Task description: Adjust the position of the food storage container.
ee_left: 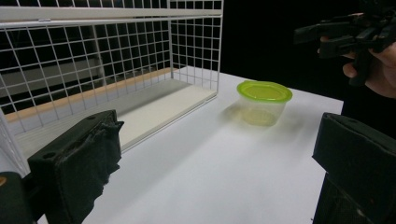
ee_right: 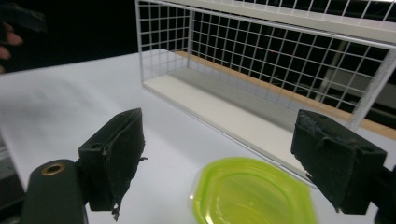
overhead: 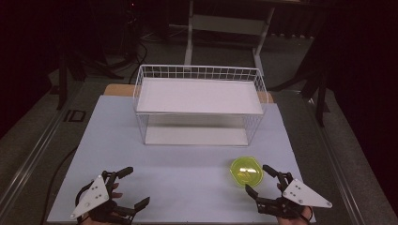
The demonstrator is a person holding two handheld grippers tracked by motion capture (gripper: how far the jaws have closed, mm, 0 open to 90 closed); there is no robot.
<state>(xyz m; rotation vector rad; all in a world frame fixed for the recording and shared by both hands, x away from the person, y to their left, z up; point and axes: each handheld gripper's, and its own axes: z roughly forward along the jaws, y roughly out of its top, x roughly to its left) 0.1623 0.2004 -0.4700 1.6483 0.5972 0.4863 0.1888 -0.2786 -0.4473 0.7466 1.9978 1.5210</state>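
Note:
A yellow-green lidded tub (overhead: 246,171) stands on the white table top, in front of the rack's right end. My right gripper (overhead: 259,180) sits just to its right at the front edge, jaws wide apart and not touching it. In the right gripper view the tub (ee_right: 252,193) lies low between the spread jaws of that gripper (ee_right: 219,142), clear of both pads. My left gripper (overhead: 133,187) rests at the front left, open and holding nothing. From the left gripper view (ee_left: 215,154) the tub (ee_left: 264,100) stands farther off, with the right gripper (ee_left: 310,41) above it.
A white wire rack (overhead: 199,72) with an upper and a lower shelf stands at the back middle of the white board (overhead: 178,159). Bare table lies between the two grippers. Beyond the table there are a dark floor and desk legs.

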